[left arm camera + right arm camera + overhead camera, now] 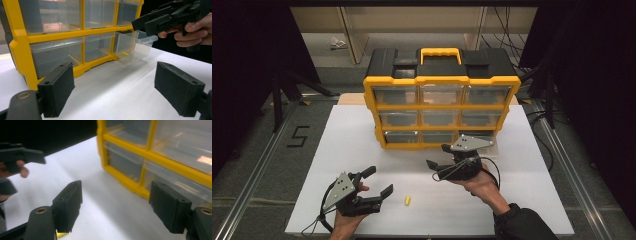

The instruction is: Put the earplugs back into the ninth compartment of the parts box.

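One yellow-framed organizer [442, 107] stands on the white table [337, 150], holding nine clear drawers in three rows of three. One drawer [136, 45], at the bottom right of the rack, is pulled out; the left gripper view shows one small yellow piece [125, 53] lying inside it. A second yellow piece [407, 200] lies loose on the table, at about six o'clock from the organizer and at three o'clock from the left gripper [377, 182].

Two grippers are in play. The left gripper's jaws stand wide apart with nothing between them. The right gripper [437, 162] hovers just in front of the pulled-out drawer, at about one o'clock from the loose piece; its jaws too are spread wide and hold nothing.
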Demonstrator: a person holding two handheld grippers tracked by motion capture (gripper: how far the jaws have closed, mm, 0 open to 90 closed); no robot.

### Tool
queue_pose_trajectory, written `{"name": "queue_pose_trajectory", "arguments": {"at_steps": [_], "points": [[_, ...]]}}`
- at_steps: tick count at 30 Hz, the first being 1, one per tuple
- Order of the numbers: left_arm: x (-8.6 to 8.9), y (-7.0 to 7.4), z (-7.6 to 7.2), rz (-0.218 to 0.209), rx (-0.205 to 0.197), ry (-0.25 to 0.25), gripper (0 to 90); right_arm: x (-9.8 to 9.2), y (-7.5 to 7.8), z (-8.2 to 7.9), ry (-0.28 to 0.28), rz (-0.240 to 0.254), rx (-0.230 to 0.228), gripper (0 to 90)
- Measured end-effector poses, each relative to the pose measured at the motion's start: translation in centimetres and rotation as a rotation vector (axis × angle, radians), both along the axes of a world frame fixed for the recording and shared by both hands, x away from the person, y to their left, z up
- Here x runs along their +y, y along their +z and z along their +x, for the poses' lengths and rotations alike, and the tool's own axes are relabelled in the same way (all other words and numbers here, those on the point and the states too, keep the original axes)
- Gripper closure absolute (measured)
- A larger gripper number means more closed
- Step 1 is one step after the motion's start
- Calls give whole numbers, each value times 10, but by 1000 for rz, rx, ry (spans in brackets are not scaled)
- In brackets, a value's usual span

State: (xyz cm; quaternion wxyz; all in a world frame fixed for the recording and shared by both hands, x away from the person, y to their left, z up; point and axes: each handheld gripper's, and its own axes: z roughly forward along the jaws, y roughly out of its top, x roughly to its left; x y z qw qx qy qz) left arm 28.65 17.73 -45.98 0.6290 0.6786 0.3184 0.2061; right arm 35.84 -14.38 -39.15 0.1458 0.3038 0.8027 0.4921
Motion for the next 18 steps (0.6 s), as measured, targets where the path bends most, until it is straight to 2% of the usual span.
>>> {"name": "queue_pose_trajectory", "arguments": {"at_steps": [14,18], "points": [[0,0,0,-5,0,-1,156,26,-12,-15,112,-42,9,245],[0,0,0,-10,-4,-2,155,31,-16,-17,139,-50,24,223]]}}
